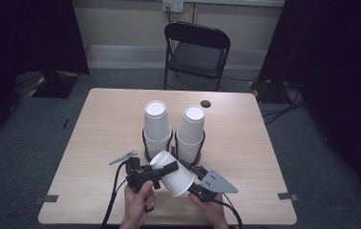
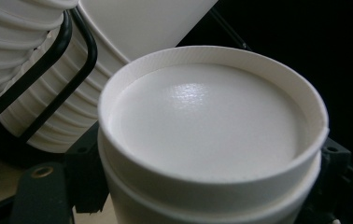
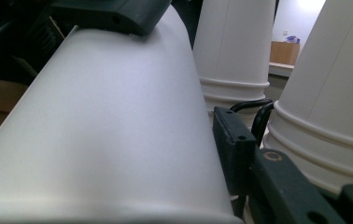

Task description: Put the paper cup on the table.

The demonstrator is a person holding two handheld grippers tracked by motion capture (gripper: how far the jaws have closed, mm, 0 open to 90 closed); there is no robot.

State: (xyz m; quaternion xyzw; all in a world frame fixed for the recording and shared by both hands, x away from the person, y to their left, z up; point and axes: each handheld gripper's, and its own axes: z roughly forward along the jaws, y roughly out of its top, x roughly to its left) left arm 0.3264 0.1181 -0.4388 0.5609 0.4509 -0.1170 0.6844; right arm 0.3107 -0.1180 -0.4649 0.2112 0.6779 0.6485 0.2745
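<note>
White cup point(image 1: 173, 173) seemingly clamped between both hand-held grippers.

Dim room — soft close-up blur

Both grippers black w/ black cables; right gripper point(image 1: 194, 175) has grey 3-cornered plate, bare forearms

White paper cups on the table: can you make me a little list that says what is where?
held thing: white paper cup, tilted, base up-left
left gripper: shut on the cup near its base
right gripper: jaws around the cup's wide end, grip unclear
behind: two stacks of upside-down white cups in black wire holders
table: light wood
</note>
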